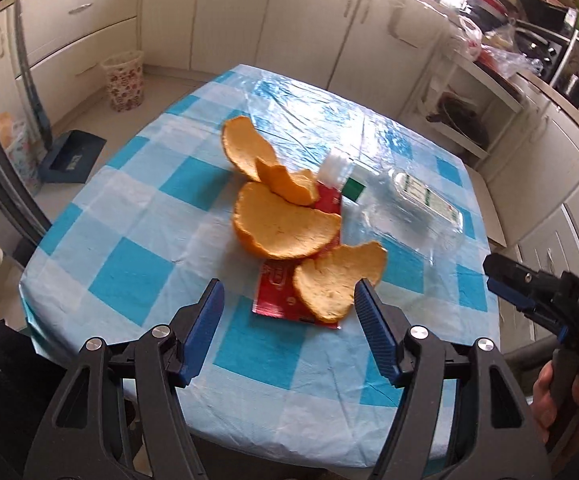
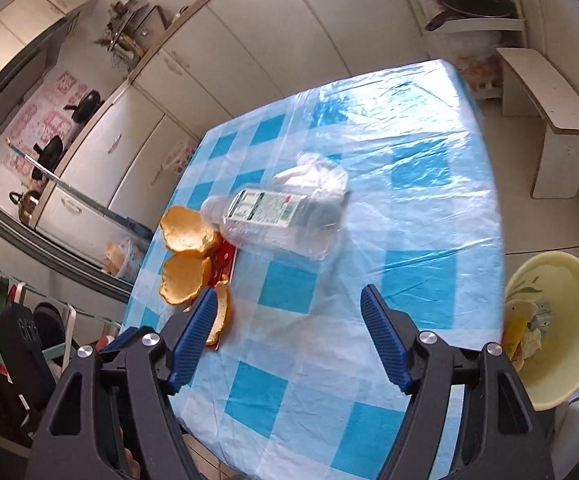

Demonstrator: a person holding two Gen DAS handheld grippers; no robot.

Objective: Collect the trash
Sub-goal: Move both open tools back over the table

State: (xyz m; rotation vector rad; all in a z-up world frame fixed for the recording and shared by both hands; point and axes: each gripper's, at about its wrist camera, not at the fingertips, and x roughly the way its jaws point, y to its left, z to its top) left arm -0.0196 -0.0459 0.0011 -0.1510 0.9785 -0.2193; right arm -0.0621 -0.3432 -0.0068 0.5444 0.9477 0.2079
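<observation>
Two handheld grippers, the left gripper [image 1: 289, 300] and the right gripper [image 2: 289, 308], share black angular frames with triangular cut-outs, round silver screw heads and ribbed blue finger pads [image 1: 373, 332], while a bare hand [image 1: 561, 400] grips a dark handle.
</observation>
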